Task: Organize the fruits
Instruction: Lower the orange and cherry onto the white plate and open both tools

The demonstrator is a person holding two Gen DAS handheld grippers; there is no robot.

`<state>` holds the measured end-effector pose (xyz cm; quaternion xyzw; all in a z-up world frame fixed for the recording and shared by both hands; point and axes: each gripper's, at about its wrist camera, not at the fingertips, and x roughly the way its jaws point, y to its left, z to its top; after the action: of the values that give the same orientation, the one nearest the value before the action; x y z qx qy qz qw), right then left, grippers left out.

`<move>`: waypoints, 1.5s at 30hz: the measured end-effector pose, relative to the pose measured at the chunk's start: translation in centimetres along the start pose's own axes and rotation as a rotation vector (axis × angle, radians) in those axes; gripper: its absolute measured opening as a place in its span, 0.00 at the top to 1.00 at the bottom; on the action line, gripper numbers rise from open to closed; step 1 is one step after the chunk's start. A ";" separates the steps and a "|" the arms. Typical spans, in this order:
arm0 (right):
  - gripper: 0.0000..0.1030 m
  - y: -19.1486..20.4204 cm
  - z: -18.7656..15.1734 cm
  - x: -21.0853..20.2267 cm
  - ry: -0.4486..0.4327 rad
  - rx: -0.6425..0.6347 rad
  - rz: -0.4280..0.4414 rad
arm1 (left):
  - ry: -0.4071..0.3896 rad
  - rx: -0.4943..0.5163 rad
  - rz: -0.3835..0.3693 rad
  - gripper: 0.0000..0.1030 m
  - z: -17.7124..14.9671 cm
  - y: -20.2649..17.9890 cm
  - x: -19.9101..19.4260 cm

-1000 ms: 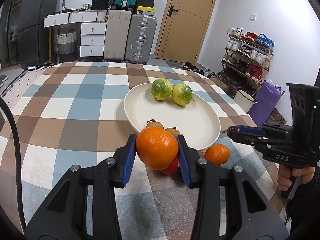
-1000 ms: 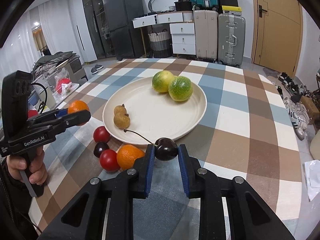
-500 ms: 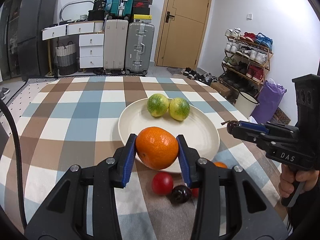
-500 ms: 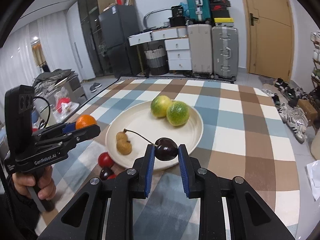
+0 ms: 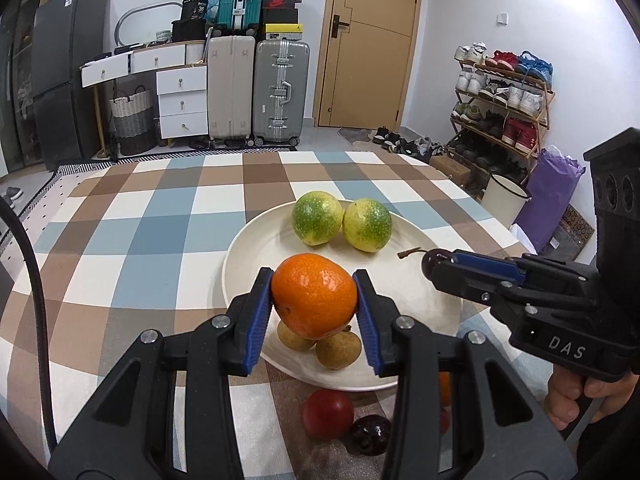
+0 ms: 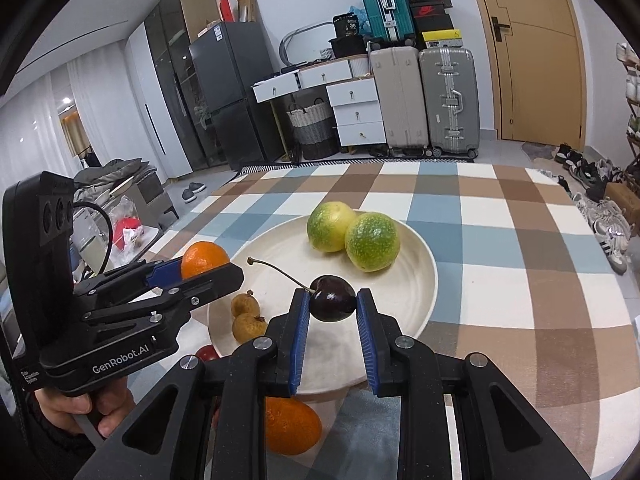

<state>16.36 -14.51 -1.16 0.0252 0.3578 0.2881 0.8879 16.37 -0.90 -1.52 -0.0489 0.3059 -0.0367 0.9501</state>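
My left gripper (image 5: 314, 300) is shut on an orange mandarin (image 5: 314, 295), held above the near rim of the cream plate (image 5: 260, 248). My right gripper (image 6: 333, 303) is shut on a dark cherry (image 6: 333, 298) with a long stem, over the plate's (image 6: 416, 280) near half. On the plate lie two green-yellow citrus fruits (image 5: 318, 218) (image 5: 367, 224) at the back and two small brown longans (image 5: 338, 349) at the front. The left gripper (image 6: 208, 270) shows in the right wrist view, the right gripper (image 5: 438, 266) in the left wrist view.
On the checked tablecloth in front of the plate lie a red fruit (image 5: 328, 414), a dark cherry (image 5: 370, 434) and a second mandarin (image 6: 292, 426). Suitcases, drawers and a shoe rack stand beyond the table's far edge.
Both grippers have moved forward with their fruit, from in front of the plate to above its near part. The loose fruits on the cloth now lie behind and below the fingers.
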 end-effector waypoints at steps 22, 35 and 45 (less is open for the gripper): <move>0.50 -1.2 -0.5 0.1 -0.026 0.070 -0.029 | -0.018 -0.007 0.043 0.40 -0.5 -0.1 -0.1; 0.07 -1.5 -0.9 -1.6 -0.082 0.083 -0.048 | -0.058 -0.061 0.062 0.01 -1.1 1.4 -1.8; 0.01 -1.6 -1.3 -2.7 -0.107 0.074 -0.061 | -0.065 -0.100 0.067 0.01 -2.4 2.3 -3.9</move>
<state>14.76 -17.43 -0.87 0.0624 0.3207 0.2456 0.9127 11.88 1.65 -1.45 -0.0872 0.2777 0.0118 0.9566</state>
